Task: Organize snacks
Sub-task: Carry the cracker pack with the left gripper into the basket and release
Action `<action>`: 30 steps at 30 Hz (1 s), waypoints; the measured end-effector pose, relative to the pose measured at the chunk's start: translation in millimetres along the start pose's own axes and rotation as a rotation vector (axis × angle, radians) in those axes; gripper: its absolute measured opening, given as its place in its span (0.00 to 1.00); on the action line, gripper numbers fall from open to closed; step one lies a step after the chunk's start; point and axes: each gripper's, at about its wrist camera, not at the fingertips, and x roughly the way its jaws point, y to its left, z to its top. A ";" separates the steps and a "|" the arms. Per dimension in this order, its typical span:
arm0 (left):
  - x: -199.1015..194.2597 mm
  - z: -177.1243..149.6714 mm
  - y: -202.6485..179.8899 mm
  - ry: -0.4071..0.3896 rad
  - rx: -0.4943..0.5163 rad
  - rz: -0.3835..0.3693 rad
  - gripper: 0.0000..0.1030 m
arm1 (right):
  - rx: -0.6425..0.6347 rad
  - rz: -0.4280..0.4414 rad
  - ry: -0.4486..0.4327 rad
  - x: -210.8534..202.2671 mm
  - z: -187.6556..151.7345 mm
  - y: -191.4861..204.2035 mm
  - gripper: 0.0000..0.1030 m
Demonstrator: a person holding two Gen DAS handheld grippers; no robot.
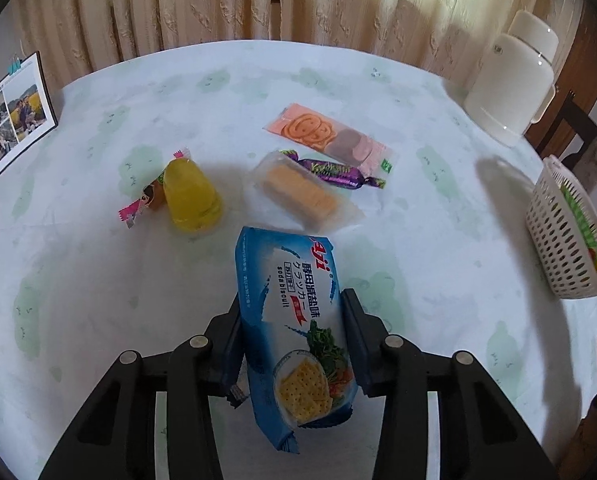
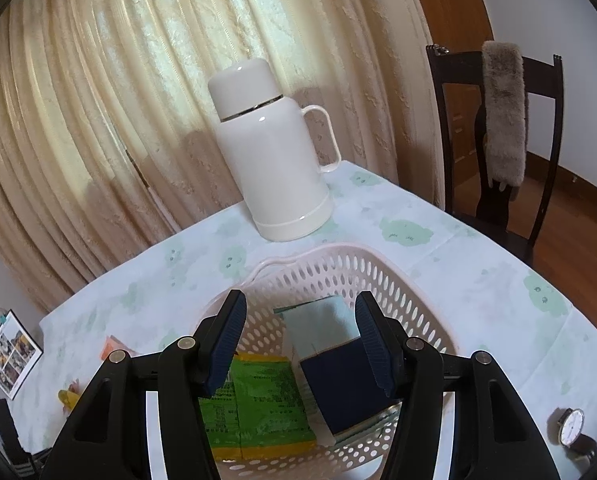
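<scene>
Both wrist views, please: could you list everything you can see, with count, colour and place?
Soda biscuit pack: one, blue and white, between the left gripper's fingers.
Jelly cup: one, yellow, on the tablecloth.
Small candy: one, pink-ended wrapper, touching the jelly cup.
Clear-wrapped biscuits: one pack, orange, mid-table.
Purple candy: one, beside those biscuits.
Smiley biscuit pack: one, pink, farther back.
Basket: one, white, perforated, below the right gripper.
Green packet: one, inside the basket.
Dark blue box: one, inside the basket.
Thermos: one, white, behind the basket.
Photo calendar: one, table's left edge.
Wristwatch: one, right of the basket.
Chair: one, dark wood.
Left gripper: black, shut.
Right gripper: black, open.
</scene>
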 end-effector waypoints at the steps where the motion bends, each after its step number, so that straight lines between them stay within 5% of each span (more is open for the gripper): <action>1: -1.4 1.1 0.1 -0.008 -0.002 -0.005 0.38 | 0.003 -0.003 -0.006 -0.9 0.7 -0.8 0.56; 7: -21.0 8.6 -7.3 -0.059 -0.013 -0.068 0.38 | 0.025 -0.015 -0.048 -9.7 5.0 -8.5 0.56; 14: -54.1 20.2 -58.2 -0.127 0.081 -0.154 0.38 | 0.048 -0.036 -0.089 -18.3 9.3 -16.2 0.56; 30: -56.5 60.9 -185.1 -0.120 0.215 -0.402 0.38 | 0.145 -0.104 -0.130 -24.1 16.9 -43.9 0.56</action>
